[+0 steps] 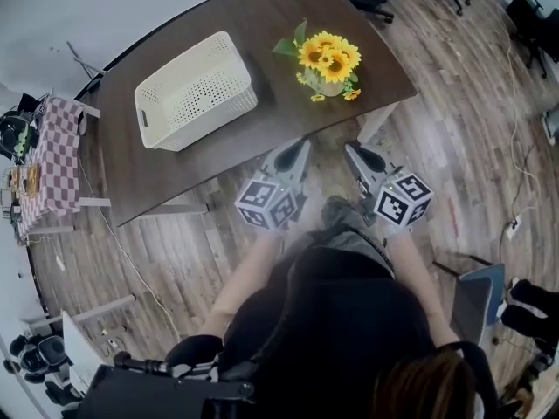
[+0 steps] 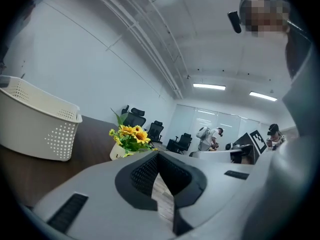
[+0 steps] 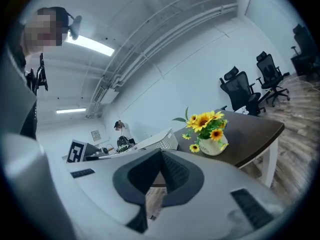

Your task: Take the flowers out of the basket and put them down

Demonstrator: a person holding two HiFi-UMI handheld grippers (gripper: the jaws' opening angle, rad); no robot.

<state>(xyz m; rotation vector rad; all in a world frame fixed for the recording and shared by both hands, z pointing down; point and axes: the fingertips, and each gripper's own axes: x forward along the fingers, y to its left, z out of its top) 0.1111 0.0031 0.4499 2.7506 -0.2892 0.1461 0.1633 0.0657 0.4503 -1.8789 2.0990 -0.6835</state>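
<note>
The basket (image 1: pixel 196 90) and flowers (image 1: pixel 328 58) stood well apart on the table (image 1: pixel 275 116), a bare lane between them; the near edge and floor (image 1: pixel 175 251) before it lay open.

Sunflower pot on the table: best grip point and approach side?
Best bet: grip the white pot round its body, below the flowers, coming in level from the near edge of the table. It stands upright; blooms and leaves overhang the rim, blocking a top approach. The basket stands clear to its left.

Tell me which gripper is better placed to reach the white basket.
Left, probably. The basket sits left on the table, nearer the left gripper; the right gripper would reach across. Both are shut and empty.
</note>
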